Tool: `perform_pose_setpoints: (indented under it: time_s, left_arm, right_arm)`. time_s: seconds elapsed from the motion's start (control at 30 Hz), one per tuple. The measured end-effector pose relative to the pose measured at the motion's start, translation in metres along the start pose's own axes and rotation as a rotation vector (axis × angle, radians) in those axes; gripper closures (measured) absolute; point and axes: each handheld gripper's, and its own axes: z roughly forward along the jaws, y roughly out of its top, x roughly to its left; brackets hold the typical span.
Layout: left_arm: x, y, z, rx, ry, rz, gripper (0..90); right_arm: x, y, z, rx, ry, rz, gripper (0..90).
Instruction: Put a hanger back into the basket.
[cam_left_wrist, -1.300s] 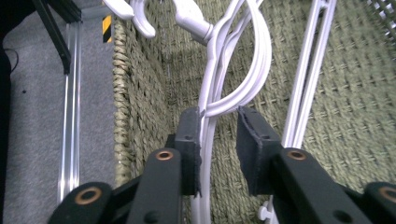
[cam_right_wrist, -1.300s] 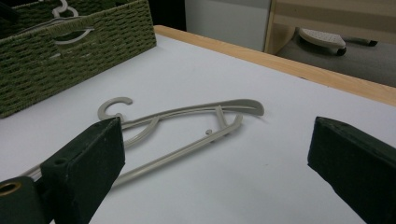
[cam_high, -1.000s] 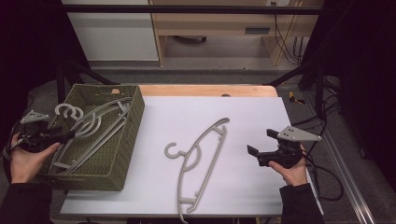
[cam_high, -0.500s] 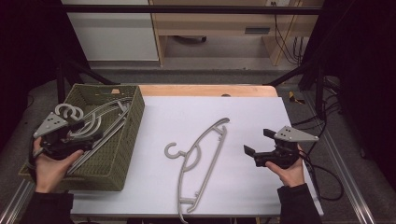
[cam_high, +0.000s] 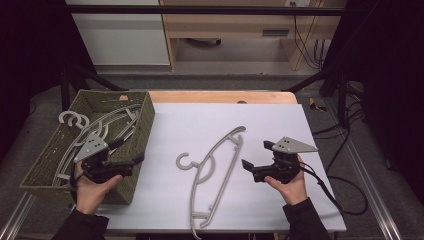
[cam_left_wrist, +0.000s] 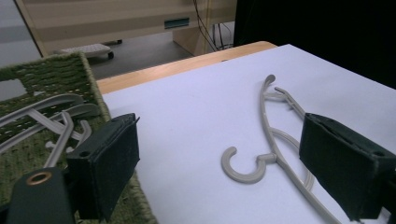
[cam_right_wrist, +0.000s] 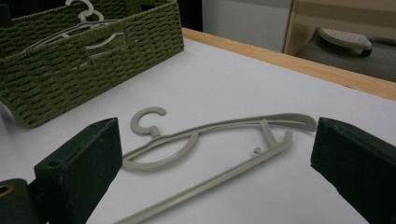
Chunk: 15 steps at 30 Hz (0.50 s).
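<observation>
A grey plastic hanger (cam_high: 215, 170) lies flat on the white table top, its hook toward the left. My left gripper (cam_high: 129, 151) hovers over the near right corner of a green woven basket (cam_high: 45, 167) and points at the hanger (cam_left_wrist: 271, 126). Its jaws have just been opening and nothing is between them (cam_left_wrist: 219, 140). Several more grey hangers (cam_high: 107, 125) lie in the basket (cam_left_wrist: 46, 74). My right gripper (cam_high: 256, 155) is open just right of the hanger (cam_right_wrist: 210, 128), which shows beyond its empty jaws (cam_right_wrist: 219, 140).
The basket (cam_right_wrist: 93, 60) takes up the table's left side. A wooden strip (cam_high: 220, 96) runs along the far edge of the table. Cables (cam_high: 340, 185) trail off to the right. White table top (cam_high: 200, 120) lies free behind the hanger.
My left gripper has moved right from the basket's left side to its near right corner, and its jaws have spread. My right gripper has shifted a little left toward the hanger.
</observation>
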Motion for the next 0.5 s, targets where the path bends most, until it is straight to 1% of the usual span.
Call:
perform_pose_setpoints:
  time_s: [0.07,0.17,0.2,0.23,0.27,0.3,0.33,0.37,0.4,0.43,0.47,0.5]
  left_arm:
    - [-0.001,-0.002,0.001,0.008,-0.009,0.005,11.8]
    - [-0.003,-0.003,0.001,0.007,-0.015,0.006,11.6]
    - [-0.004,-0.004,0.001,0.012,-0.027,0.009,11.3]
    - [-0.004,-0.004,0.001,0.012,-0.027,0.009,10.7]
    - [-0.005,-0.005,0.001,0.015,-0.026,0.013,10.7]
    - [-0.006,-0.005,0.001,0.013,-0.027,0.012,10.5]
    - [-0.005,-0.006,0.002,0.018,-0.032,0.012,10.1]
    - [-0.005,-0.006,0.002,0.018,-0.032,0.012,9.9]
    - [-0.005,-0.007,0.002,0.017,-0.032,0.011,9.8]
    - [-0.005,-0.007,0.002,0.017,-0.032,0.011,9.5]
    - [-0.005,-0.007,0.003,0.018,-0.034,0.011,9.3]
    - [-0.005,-0.007,0.003,0.018,-0.034,0.011,9.3]
  right_arm:
    - [0.008,0.001,0.006,0.003,0.015,-0.003,2.7]
    - [0.019,0.001,0.013,0.017,0.016,-0.017,3.5]
    - [0.023,0.001,0.015,0.023,0.024,-0.016,3.7]
    - [0.023,0.001,0.015,0.023,0.024,-0.016,3.7]
    - [0.026,0.000,0.019,0.026,0.033,-0.009,3.7]
    - [0.034,-0.001,0.026,0.042,0.043,-0.008,3.8]
    - [0.037,-0.002,0.030,0.056,0.043,-0.011,3.7]
    - [0.037,-0.002,0.030,0.056,0.043,-0.011,3.7]
    - [0.043,-0.005,0.037,0.069,0.058,-0.007,3.8]
    - [0.043,-0.005,0.037,0.069,0.058,-0.007,3.8]
    - [0.047,-0.008,0.044,0.079,0.079,0.013,4.0]
    - [0.047,-0.008,0.044,0.079,0.079,0.013,4.0]
